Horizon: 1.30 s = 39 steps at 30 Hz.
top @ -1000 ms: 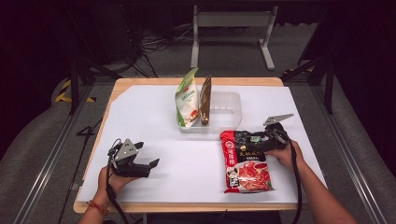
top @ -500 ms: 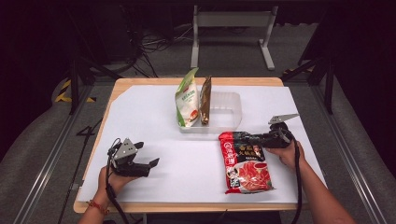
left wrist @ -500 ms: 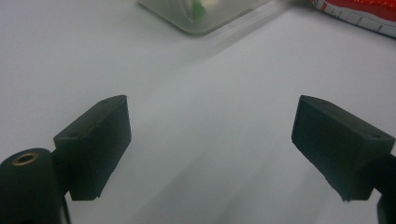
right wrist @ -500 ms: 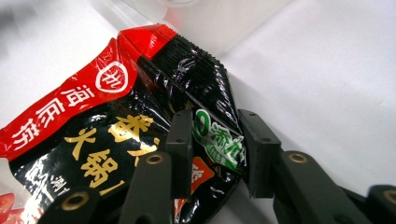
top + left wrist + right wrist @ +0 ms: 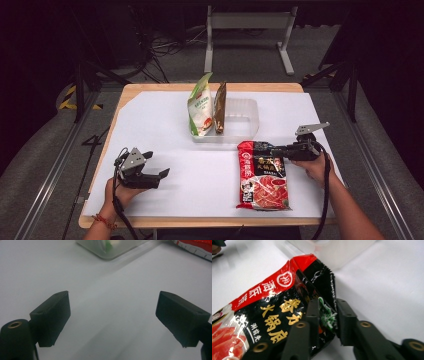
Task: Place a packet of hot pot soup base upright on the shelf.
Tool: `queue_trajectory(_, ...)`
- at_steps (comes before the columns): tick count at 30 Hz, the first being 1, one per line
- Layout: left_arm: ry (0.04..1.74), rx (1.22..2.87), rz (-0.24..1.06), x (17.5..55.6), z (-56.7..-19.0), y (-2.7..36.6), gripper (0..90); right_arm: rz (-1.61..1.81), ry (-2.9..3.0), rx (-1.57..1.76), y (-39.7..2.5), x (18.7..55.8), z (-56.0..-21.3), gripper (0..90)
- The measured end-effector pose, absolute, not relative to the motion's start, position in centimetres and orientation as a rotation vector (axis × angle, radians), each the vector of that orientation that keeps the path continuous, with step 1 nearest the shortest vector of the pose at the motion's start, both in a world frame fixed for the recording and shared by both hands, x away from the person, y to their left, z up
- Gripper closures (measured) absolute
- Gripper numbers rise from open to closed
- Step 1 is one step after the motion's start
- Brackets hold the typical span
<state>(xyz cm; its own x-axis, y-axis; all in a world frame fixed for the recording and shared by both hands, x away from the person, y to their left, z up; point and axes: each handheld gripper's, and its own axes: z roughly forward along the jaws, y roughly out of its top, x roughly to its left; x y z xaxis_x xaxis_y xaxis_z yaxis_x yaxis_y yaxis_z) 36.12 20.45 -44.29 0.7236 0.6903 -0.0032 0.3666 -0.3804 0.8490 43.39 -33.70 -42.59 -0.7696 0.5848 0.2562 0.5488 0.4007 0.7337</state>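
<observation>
Lab or recording studio, wooden table (image 5: 150, 95) covered with a white sheet (image 5: 165, 125), dark surroundings, loose cables (image 5: 165, 47) on grey floor, metal stand legs (image 5: 250, 30) behind, floor rails (image 5: 50, 180) alongside

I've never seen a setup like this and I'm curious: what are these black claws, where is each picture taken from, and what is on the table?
No robot here: a person stands at a table and holds a hand-operated two-jaw tool in each hand. The high view looks down from above their side. The other two come from cameras riding on each tool, looking along its black jaws.

The left gripper rests near the table's front left, jaws wide apart with nothing between them. The right gripper is clamped on the edge of a red and black hotpot soup base packet lying flat on the white table cover.

Further back sits a clear plastic tray with a green and white pouch and a brown pouch standing inside.
</observation>
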Motion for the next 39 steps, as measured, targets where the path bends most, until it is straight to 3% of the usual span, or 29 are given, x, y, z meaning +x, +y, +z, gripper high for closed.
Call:
queue_trajectory(8, 0.808, 2.001, 0.441, 36.1, -44.3, 20.5, 13.3, 1.264, 2.585, 1.078, -32.5, 43.7, -43.0, 36.8)
queue_trajectory(13, 0.798, 2.016, 0.436, 36.1, -44.4, 20.2, 14.0, 1.29, 2.588, 1.142, -31.6, 44.5, -43.3, 25.2)
queue_trajectory(18, 0.785, 2.024, 0.442, 36.1, -44.4, 20.1, 14.1, 1.277, 2.591, 1.186, -30.7, 45.0, -43.8, 23.5)
queue_trajectory(19, 0.788, 2.024, 0.439, 36.1, -44.5, 20.1, 14.2, 1.269, 2.59, 1.181, -30.6, 45.0, -43.8, 24.5)
queue_trajectory(24, 0.789, 2.033, 0.446, 36.1, -44.5, 20.1, 14.3, 1.291, 2.621, 1.124, -30.2, 44.8, -43.9, 46.4)
queue_trajectory(26, 0.787, 2.036, 0.447, 36.1, -44.5, 20.0, 14.3, 1.322, 2.606, 1.111, -30.5, 44.7, -43.7, 61.2)
queue_trajectory(32, 0.781, 2.042, 0.464, 36.1, -44.5, 20.0, 14.4, 1.466, 2.612, 1.099, -31.9, 44.7, -43.5, 81.6)
queue_trajectory(34, 0.779, 2.04, 0.476, 36.1, -44.4, 20.0, 14.5, 1.495, 2.616, 1.075, -32.1, 44.4, -43.1, 86.0)
queue_trajectory(39, 0.792, 2.03, 0.479, 36.1, -44.4, 20.3, 14.1, 1.526, 2.612, 1.026, -32.7, 43.5, -41.7, 87.1)
